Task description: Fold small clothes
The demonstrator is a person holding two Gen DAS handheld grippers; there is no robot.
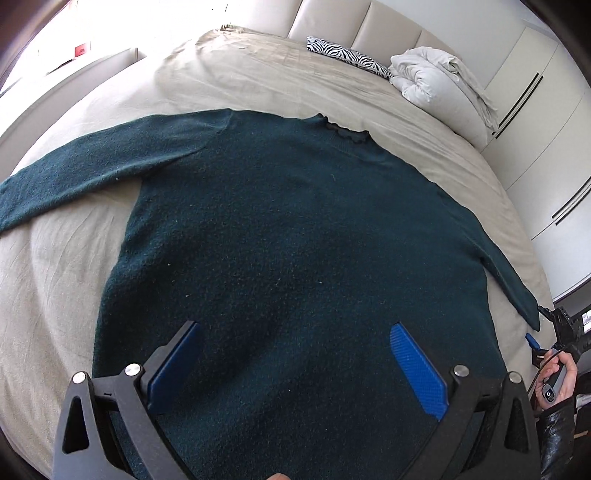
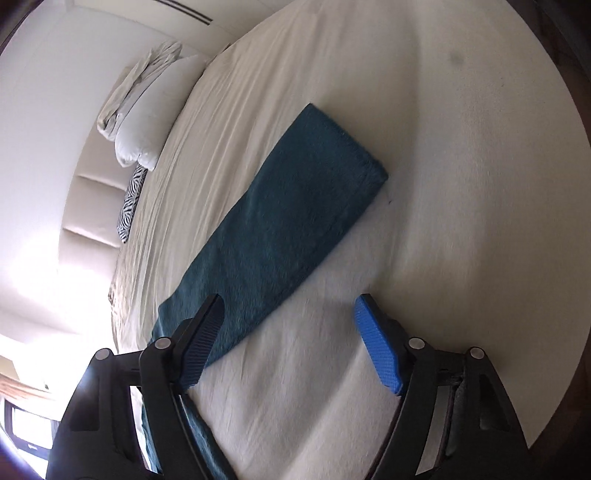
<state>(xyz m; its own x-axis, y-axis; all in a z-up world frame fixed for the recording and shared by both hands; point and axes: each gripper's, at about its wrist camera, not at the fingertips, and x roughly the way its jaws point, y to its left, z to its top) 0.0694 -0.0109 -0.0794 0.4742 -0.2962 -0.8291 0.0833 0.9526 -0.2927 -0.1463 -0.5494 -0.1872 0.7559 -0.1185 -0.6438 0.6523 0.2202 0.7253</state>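
Observation:
A dark green sweater (image 1: 295,236) lies flat on the beige bed sheet (image 1: 66,266), collar at the far end, both sleeves spread out. My left gripper (image 1: 295,332) is open above the sweater's lower body, holding nothing. In the right wrist view, the sweater's right sleeve (image 2: 291,210) lies straight on the sheet, with its cuff pointing away. My right gripper (image 2: 291,306) is open just above the sleeve near the shoulder end, its left finger over the cloth, holding nothing. My right gripper also shows at the far right edge of the left wrist view (image 1: 535,343).
A white folded duvet (image 1: 439,81) and a zebra-print pillow (image 1: 347,55) lie at the head of the bed by the padded headboard (image 1: 369,22). White wardrobe doors (image 1: 546,122) stand on the right. The bed's edge runs close past the sleeve cuff (image 2: 517,369).

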